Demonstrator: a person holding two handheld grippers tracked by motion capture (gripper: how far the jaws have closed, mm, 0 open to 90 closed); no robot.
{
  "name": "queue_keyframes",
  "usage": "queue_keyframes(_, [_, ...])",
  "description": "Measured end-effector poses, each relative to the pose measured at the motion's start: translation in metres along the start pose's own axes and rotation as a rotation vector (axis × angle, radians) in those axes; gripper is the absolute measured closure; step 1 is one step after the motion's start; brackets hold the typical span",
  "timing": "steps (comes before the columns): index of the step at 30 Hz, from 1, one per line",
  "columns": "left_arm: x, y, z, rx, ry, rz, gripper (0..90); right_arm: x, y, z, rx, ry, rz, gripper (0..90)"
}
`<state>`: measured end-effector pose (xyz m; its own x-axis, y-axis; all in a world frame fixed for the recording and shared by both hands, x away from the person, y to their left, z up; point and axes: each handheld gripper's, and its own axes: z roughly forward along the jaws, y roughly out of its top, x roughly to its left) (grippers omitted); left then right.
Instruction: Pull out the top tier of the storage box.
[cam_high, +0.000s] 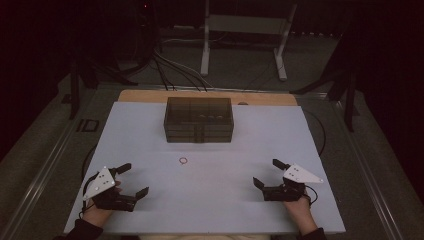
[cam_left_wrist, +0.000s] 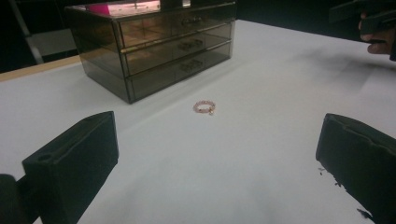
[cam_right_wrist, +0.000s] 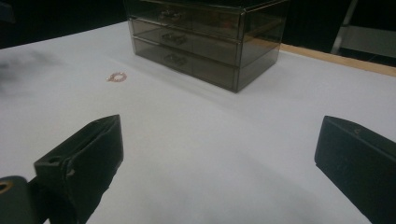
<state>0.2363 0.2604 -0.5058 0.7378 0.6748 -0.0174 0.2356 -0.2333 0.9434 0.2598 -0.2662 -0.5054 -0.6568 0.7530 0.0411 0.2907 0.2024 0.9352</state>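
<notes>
The left gripper (cam_high: 130, 179) has its jaws spread wide apart with nothing between them, and it rests low at about 7 o'clock on the white worktop (cam_high: 150, 130). The right gripper (cam_high: 269, 172) has its jaws wide apart too, also with nothing in them, and it sits at about 5 o'clock. A hand (cam_high: 95, 212) holds the left one and another hand (cam_high: 297, 206) holds the right one, both coming in from the near edge. Between the two grippers, a little past them toward 12 o'clock, a small pink bead ring (cam_high: 183, 160) lies flat on the worktop by itself, well apart from both grippers. In the left gripper view the ring (cam_left_wrist: 204, 107) lies ahead, between the two jaws and farther off. In the right gripper view it (cam_right_wrist: 116, 77) lies off at about 11 o'clock. Farther out at 12 o'clock stands a dark see-through drawer box (cam_high: 199, 120) with three drawers, all pushed in.
</notes>
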Motion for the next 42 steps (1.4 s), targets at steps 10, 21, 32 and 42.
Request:
queue_keyframes(10, [-0.002, 0.000, 0.000, 0.003, -0.004, 0.015, 0.0, 0.005, 0.002, -0.001, -0.006, 0.002, -0.019, 1.4])
queue_keyframes(21, [-0.006, 0.002, 0.003, 0.021, -0.013, 0.028, 0.0, 0.004, 0.002, -0.002, -0.016, 0.003, -0.012, 1.4])
queue_keyframes(32, [-0.010, 0.007, 0.006, 0.006, -0.058, 0.022, 0.0, 0.006, 0.003, -0.003, -0.018, 0.000, -0.010, 1.4])
queue_keyframes(42, [-0.013, 0.019, 0.006, 0.007, -0.094, 0.040, 0.0, 0.008, 0.003, -0.002, -0.013, -0.003, -0.018, 1.4])
